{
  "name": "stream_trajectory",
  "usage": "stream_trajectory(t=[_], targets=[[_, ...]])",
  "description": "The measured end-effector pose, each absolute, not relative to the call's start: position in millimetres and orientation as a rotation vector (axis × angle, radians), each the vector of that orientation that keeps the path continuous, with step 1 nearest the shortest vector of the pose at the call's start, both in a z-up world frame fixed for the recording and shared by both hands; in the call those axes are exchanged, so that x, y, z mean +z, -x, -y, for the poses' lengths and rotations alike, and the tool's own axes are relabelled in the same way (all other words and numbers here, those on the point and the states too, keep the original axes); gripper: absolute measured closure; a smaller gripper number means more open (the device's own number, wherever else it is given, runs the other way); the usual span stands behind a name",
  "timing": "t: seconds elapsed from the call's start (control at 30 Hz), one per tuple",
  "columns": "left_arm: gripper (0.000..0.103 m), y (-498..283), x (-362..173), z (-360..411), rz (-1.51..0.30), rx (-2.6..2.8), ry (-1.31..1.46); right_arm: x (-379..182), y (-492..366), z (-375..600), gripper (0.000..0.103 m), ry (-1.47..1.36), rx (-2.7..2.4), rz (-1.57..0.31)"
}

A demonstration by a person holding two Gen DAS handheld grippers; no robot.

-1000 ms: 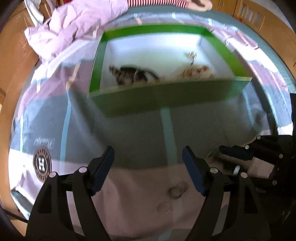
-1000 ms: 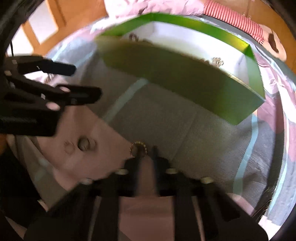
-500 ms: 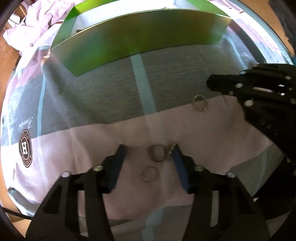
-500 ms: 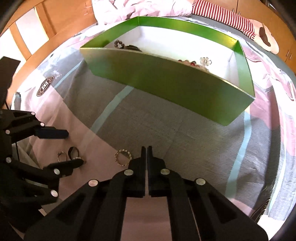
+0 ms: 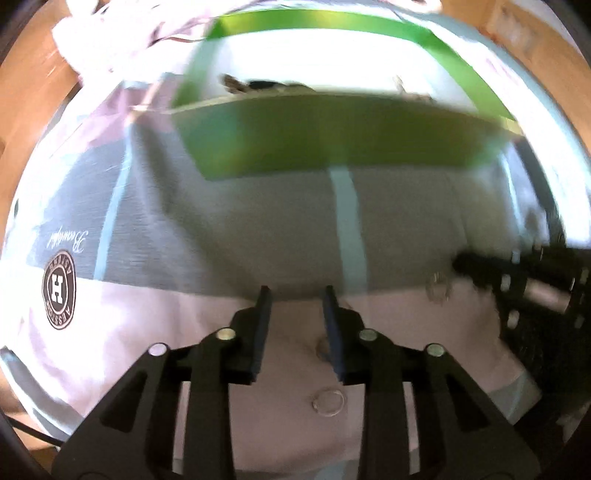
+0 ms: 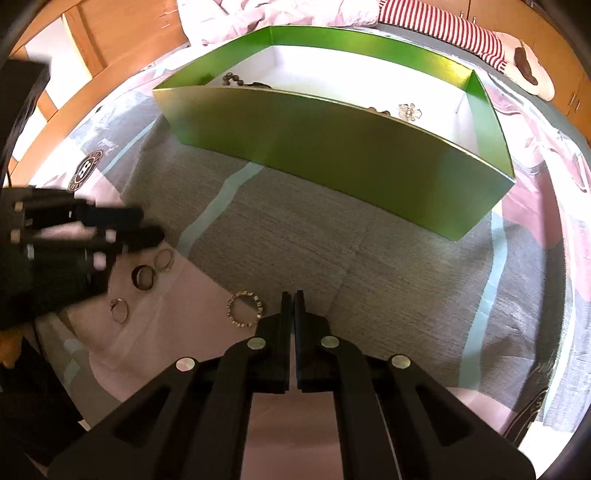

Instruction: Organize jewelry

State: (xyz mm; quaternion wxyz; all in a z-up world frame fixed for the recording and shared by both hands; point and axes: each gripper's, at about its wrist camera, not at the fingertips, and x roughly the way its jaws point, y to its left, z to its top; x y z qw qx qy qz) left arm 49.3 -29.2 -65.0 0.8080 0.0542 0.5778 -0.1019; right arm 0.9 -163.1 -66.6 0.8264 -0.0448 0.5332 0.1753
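Observation:
A green box (image 6: 332,147) with a white inside stands on the bed and holds beads (image 6: 232,78) and a silver brooch (image 6: 410,112). On the pink sheet lie a dark ring (image 6: 143,277), a silver ring (image 6: 164,259), a thin ring (image 6: 119,310) and a studded gold ring (image 6: 244,308). My left gripper (image 5: 297,295) hangs above the rings with its jaws a small way apart and nothing between them. The thin ring (image 5: 327,402) lies below it and the dark ring is half hidden behind its right finger. My right gripper (image 6: 293,295) is shut and empty, just right of the gold ring.
The box (image 5: 332,136) also shows in the blurred left wrist view. A round logo (image 5: 59,290) is printed on the grey bedsheet at the left. A crumpled pink duvet (image 6: 277,11) and a red striped cloth (image 6: 454,27) lie behind the box. Wooden furniture (image 6: 122,33) surrounds the bed.
My left gripper has risen and tilted up toward the box, its jaws narrowed; the rings stay on the sheet. My right gripper stays shut beside the gold ring.

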Motion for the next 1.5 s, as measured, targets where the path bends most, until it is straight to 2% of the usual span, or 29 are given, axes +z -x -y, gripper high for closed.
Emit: stream_trajectory(t=[0.03, 0.07, 0.23, 0.27, 0.4, 0.43, 0.5, 0.67, 0.73, 0.8, 1.0, 1.07, 1.1, 1.2, 1.23, 1.3, 1.33, 1.43, 1.5], targets=[[0.058, -51, -62, 23, -1.240, -0.217, -0.077, -66, 0, 162, 0.092, 0.096, 0.383, -1.133], [0.047, -51, -60, 20, -1.246, -0.219, -0.054, -66, 2, 161, 0.088, 0.095, 0.393, -1.133], [0.043, -54, -48, 2, -1.257, -0.235, -0.052, -66, 11, 150, 0.067, 0.132, 0.482, -1.144], [0.043, -54, -47, -3, -1.262, -0.234, -0.050, -68, 14, 145, 0.066, 0.158, 0.493, -1.146], [0.043, -47, -55, -5, -1.315, -0.227, -0.058, -68, 17, 138, 0.068, 0.196, 0.477, -1.128], [0.043, -48, -58, -1, -1.323, -0.228, -0.069, -67, 15, 139, 0.080, 0.190, 0.471, -1.126], [0.042, -46, -60, 2, -1.336, -0.244, -0.098, -66, 12, 144, 0.088, 0.176, 0.448, -1.123], [0.043, -42, -71, 16, -1.363, -0.263, -0.147, -55, 13, 154, 0.087, 0.108, 0.494, -1.097], [0.043, -42, -75, 20, -1.376, -0.275, -0.150, -50, 18, 149, 0.071, 0.108, 0.536, -1.084], [0.042, -43, -76, 25, -1.380, -0.289, -0.148, -47, 26, 139, 0.066, 0.147, 0.582, -1.066], [0.042, -40, -83, 32, -1.401, -0.305, -0.145, -62, 32, 120, 0.066, 0.233, 0.577, -1.073], [0.042, -40, -85, 34, -1.401, -0.300, -0.152, -64, 29, 120, 0.074, 0.238, 0.553, -1.067], [0.042, -39, -86, 37, -1.399, -0.299, -0.157, -63, 28, 122, 0.082, 0.243, 0.543, -1.070], [0.044, -39, -93, 47, -1.388, -0.292, -0.171, -61, 20, 132, 0.082, 0.223, 0.494, -1.078], [0.047, -39, -93, 47, -1.382, -0.279, -0.176, -63, 16, 136, 0.082, 0.211, 0.477, -1.087], [0.062, -40, -94, 49, -1.372, -0.256, -0.183, -65, 12, 145, 0.082, 0.173, 0.455, -1.103], [0.064, -42, -93, 46, -1.371, -0.246, -0.172, -65, 11, 149, 0.082, 0.158, 0.451, -1.108], [0.065, -44, -93, 44, -1.372, -0.237, -0.152, -66, 11, 150, 0.082, 0.163, 0.450, -1.108], [0.059, -42, -95, 50, -1.366, -0.237, -0.185, -65, 14, 150, 0.082, 0.180, 0.450, -1.104]])
